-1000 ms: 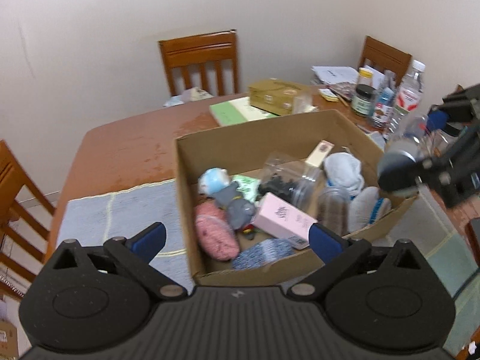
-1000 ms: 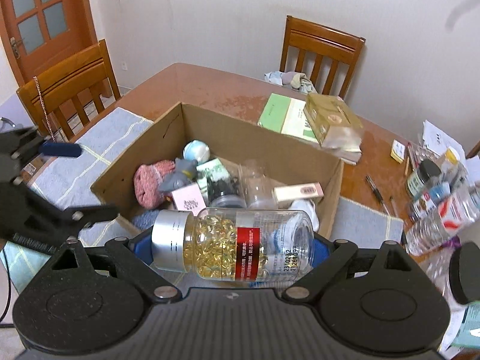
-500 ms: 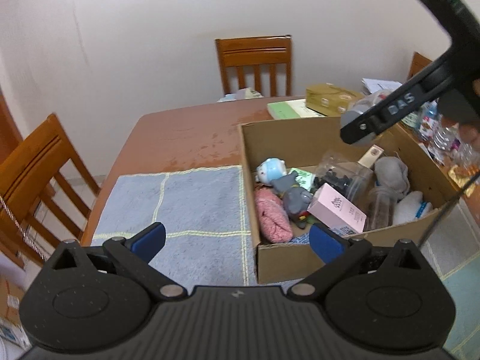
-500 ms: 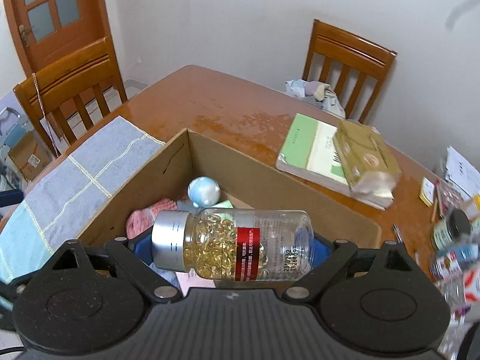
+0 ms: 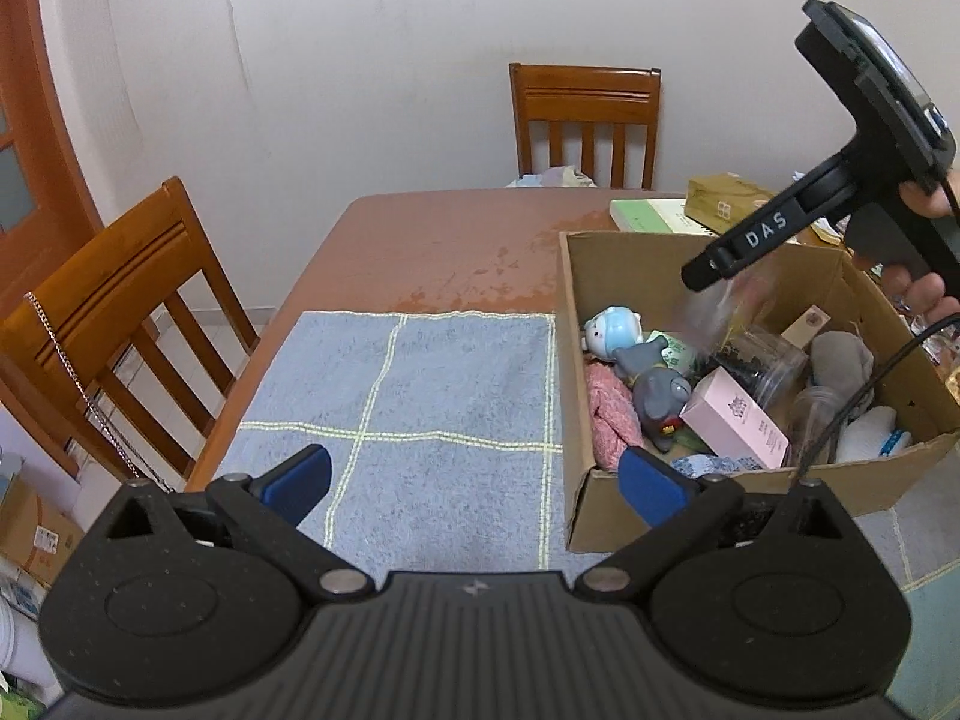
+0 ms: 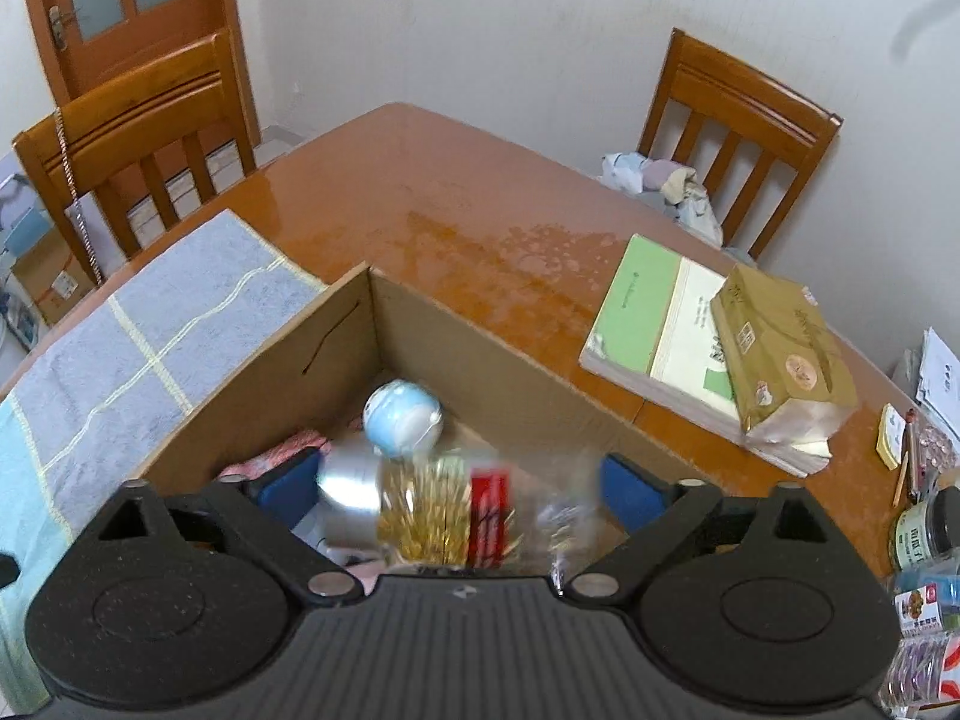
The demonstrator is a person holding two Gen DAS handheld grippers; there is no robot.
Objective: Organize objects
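A clear bottle of yellow capsules with a silver cap and red label is blurred between the jaws of my right gripper, which are opening; the blue pads stand clear of both its ends. It hangs over the open cardboard box. In the left wrist view the same bottle is a smear below the right gripper's black finger, just above the box. My left gripper is open with nothing in it, over the blue towel left of the box.
The box holds a blue-and-white figure, a grey toy, a pink carton, jars and cloths. A green book and a tissue pack lie behind it. Jars crowd the right; wooden chairs surround the table.
My right gripper moved forward over the box and its jaws spread; the bottle it gripped now drops loose and blurred. My left gripper swung left, away from the box, over the towel.
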